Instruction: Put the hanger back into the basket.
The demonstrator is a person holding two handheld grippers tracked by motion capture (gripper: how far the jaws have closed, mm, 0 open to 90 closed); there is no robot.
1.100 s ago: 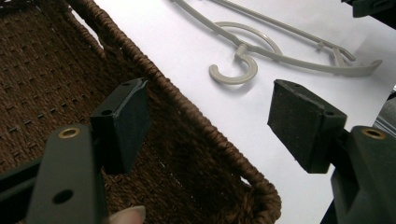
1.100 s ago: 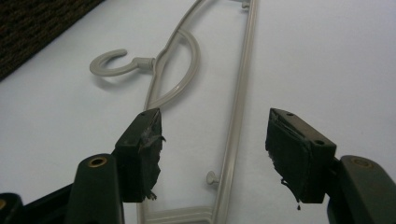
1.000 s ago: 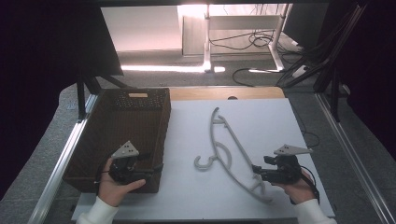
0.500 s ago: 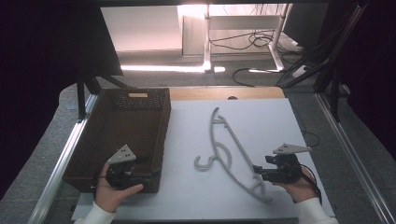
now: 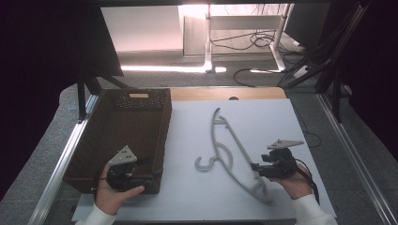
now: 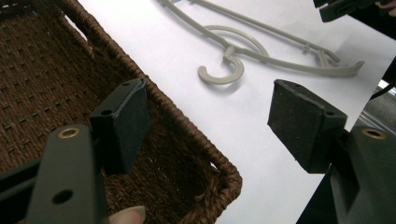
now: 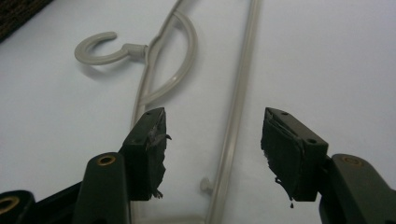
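Both grippers are black with grey three-cornered top plates; brass-ringed holes sit behind square-padded fingers (image 7: 285,156); the sleeves (image 5: 310,210) are white.

In the right gripper view the hanger (image 7: 243,93) runs off the top and bottom edges; in the left gripper view the basket (image 6: 56,79) is cut off at the left, the right gripper (image 6: 345,7) by the top edge

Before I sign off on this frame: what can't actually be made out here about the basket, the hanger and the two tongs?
- Basket floor, near end: high view, hidden by the left tongs and hand.
- Basket's far part: left gripper view, cut off by the frame edges.
- Hanger near end: right gripper view, cut off by the bottom edge, between the open right tongs.
- Label on the basket's far wall: high view, too small to read.
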